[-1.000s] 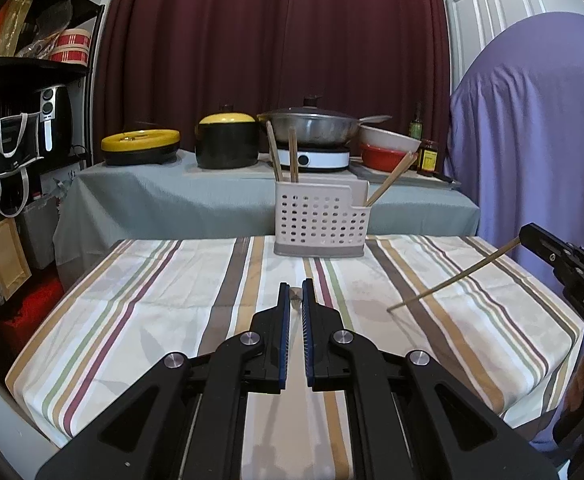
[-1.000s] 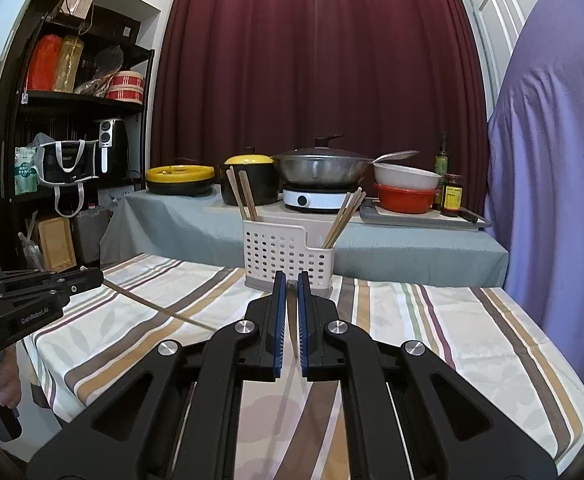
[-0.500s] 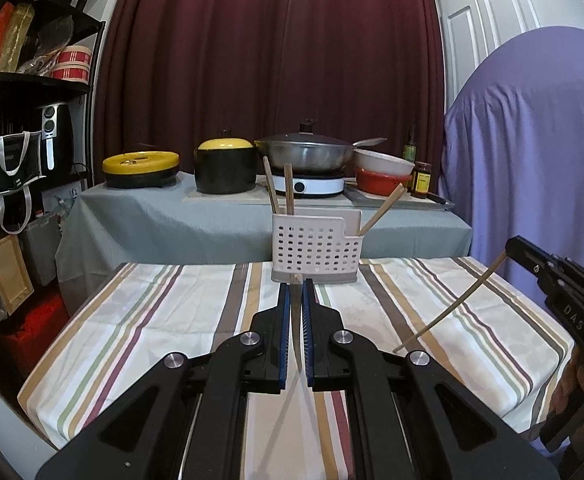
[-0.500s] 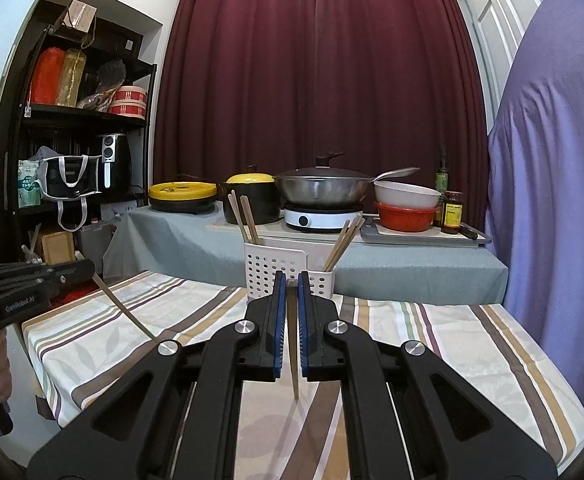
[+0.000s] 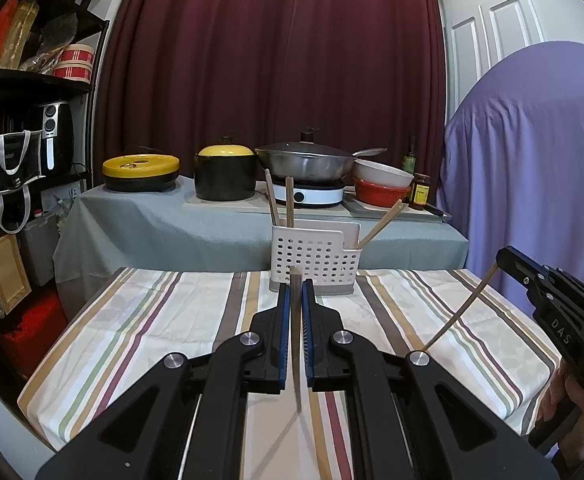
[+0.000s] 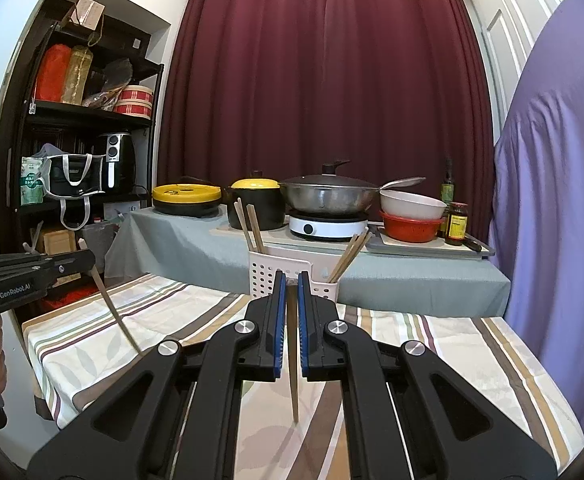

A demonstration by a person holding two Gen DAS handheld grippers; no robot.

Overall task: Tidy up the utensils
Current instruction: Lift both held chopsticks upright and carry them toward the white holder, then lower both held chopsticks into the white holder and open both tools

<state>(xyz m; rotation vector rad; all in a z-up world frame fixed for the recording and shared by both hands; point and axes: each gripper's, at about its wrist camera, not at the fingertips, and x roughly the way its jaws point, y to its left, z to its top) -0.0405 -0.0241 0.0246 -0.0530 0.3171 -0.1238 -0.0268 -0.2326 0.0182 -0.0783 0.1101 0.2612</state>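
A white perforated utensil holder [image 5: 316,256] [image 6: 265,276] stands at the far edge of the striped table, with two wooden chopsticks [image 5: 289,202] in its left part and more leaning out on the right [image 6: 352,254]. My left gripper [image 5: 296,286] is shut on a chopstick [image 5: 296,368] that hangs down between the pads, its tip above the cloth. My right gripper [image 6: 288,278] is shut on another chopstick [image 6: 293,380], also hanging tip down. Each gripper shows in the other's view: the right gripper [image 5: 506,258] with its slanting stick [image 5: 458,310], and the left gripper [image 6: 85,260] with its own stick [image 6: 115,312].
The striped tablecloth [image 5: 151,320] covers the near table. Behind it is a grey-covered counter [image 5: 163,220] with a yellow-lidded pot [image 5: 224,176], a wok [image 5: 304,164] on a cooker, bowls [image 5: 382,184] and bottles. A black shelf [image 6: 79,120] stands left and a purple draped shape [image 5: 532,160] right.
Both held chopsticks have swung from a shallow slant near the cloth to a steep, tip-down hang. The left gripper has risen a little above the table.
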